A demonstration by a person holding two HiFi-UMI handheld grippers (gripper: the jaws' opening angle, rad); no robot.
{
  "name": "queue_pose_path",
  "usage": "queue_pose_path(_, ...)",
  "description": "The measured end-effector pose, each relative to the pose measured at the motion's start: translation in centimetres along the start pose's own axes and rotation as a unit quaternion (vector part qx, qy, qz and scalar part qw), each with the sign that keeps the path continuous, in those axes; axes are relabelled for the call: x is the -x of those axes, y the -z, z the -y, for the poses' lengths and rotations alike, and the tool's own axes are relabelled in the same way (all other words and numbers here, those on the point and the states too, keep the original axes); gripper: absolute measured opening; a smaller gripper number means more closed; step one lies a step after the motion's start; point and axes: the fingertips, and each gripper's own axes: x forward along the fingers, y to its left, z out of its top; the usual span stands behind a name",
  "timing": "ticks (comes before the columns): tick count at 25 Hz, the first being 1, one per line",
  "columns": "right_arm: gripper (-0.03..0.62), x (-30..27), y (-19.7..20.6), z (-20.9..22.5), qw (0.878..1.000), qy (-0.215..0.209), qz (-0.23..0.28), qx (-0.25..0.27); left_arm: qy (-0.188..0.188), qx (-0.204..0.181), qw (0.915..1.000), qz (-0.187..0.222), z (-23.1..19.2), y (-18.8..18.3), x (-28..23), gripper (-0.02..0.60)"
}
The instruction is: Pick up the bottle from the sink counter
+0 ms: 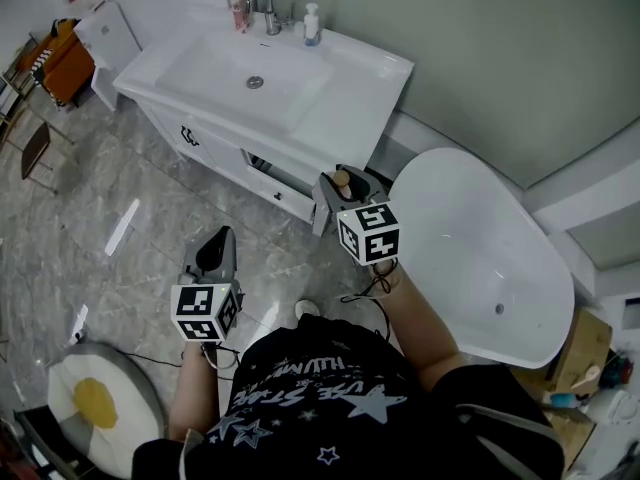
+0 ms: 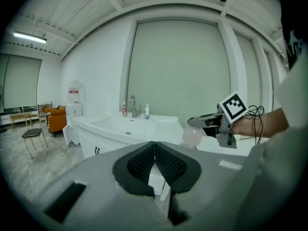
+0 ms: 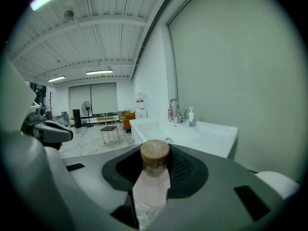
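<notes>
The right hand-held gripper [image 3: 155, 166] has its jaws part-way closed on the translucent pinkish bottle with a round wooden stopper [image 3: 152, 186]. The pads press its upper part just below the stopper, likely so the wider stopper keeps it from slipping. The bottle is in the air, well apart from the white sink bench [image 1: 372, 76], so the pick-up looks done. The left hand-held gripper [image 2: 154, 159] has its jaws together and empty, held low, seemingly to stay clear.

We're in a black T-shirt [image 1: 330, 388], white stars and lettering. Our left gripper [image 1: 216, 248] and right gripper [image 1: 340, 183]: grey shells, black ribbed pads [image 2: 143, 163], white cubes [image 1: 369, 233] with black square markers, thin black cables [image 1: 368, 290].
</notes>
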Motion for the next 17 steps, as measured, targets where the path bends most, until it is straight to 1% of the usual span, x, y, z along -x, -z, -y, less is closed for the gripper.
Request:
queue_pose_path(4,0.130,1.7,0.1,-2.9,1.000,-0.004,0.003,0.004,-0.006,0.005,1.0000,0.000,-0.4,1.5,3.9,0.020)
queue_pose_path(10,0.132,6.1,0.6,-8.7,1.000,-0.008,0.009,0.007,-0.014,0.022,0.9997,-0.002,-1.0,4.4,11.3,0.020)
queue_pose_path(17,0.132,12.6,2.9,-14.5,1.000,-0.011,0.006,0.011,-0.017,0.024,0.9996,0.006,0.3,7.1,18.7,0.020)
